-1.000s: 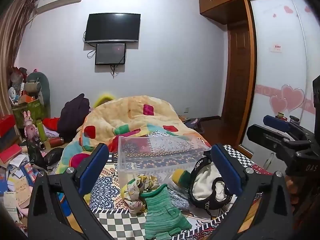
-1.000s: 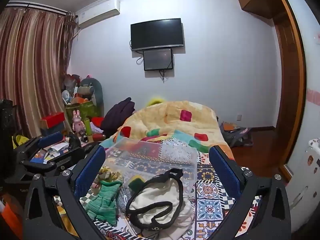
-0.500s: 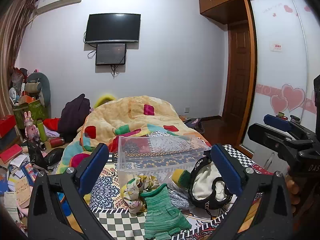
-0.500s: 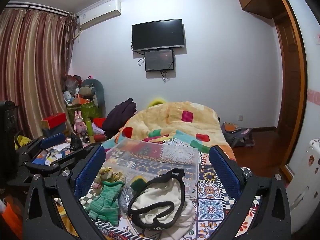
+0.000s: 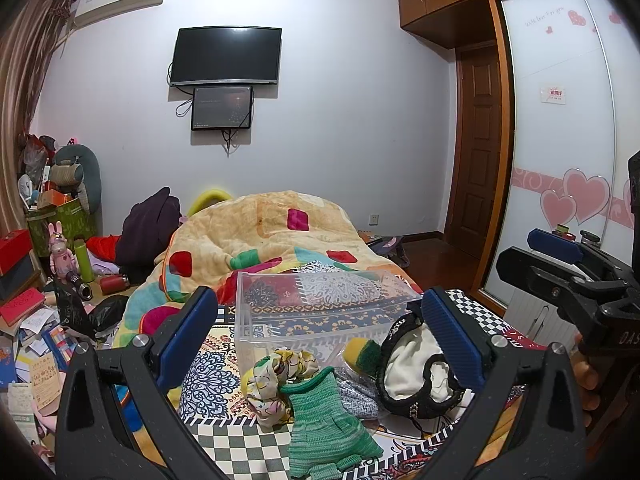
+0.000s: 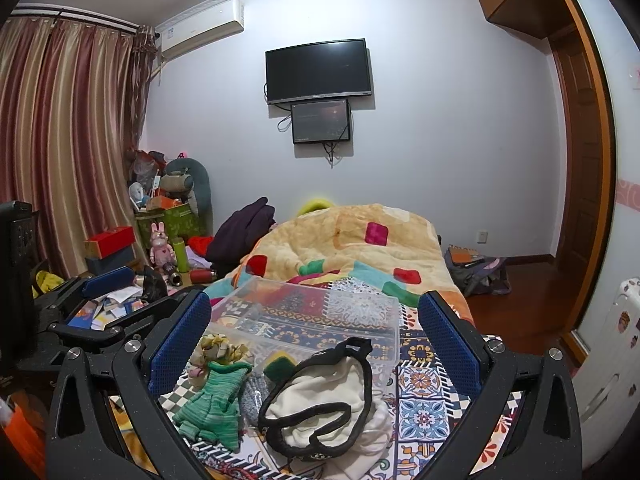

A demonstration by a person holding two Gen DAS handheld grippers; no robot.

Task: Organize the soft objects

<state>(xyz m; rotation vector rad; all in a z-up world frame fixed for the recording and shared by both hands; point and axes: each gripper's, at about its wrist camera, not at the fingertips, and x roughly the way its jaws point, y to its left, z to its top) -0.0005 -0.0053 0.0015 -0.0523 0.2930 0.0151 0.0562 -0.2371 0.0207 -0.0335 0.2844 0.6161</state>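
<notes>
Soft items lie on the patterned bed cover in front of a clear plastic bin (image 5: 320, 312) (image 6: 320, 320): a green knitted garment (image 5: 324, 424) (image 6: 212, 408), a floral scrunchie (image 5: 272, 380) (image 6: 218, 350), a yellow-green sponge (image 5: 360, 354) (image 6: 278, 364), a grey cloth (image 5: 356, 398) and a white black-trimmed piece (image 5: 416, 376) (image 6: 320, 396). My left gripper (image 5: 320, 336) is open above the pile. My right gripper (image 6: 316, 340) is open above it too; it also shows at the right of the left wrist view (image 5: 560, 264).
A bunched yellow patchwork blanket (image 5: 264, 240) lies behind the bin. Boxes, bottles and papers (image 5: 48, 280) clutter the floor at left. A radiator (image 6: 612, 360) and a wardrobe door (image 5: 560, 160) stand at right.
Both views have shifted slightly; the pile and the bin have not moved, and both grippers stay open.
</notes>
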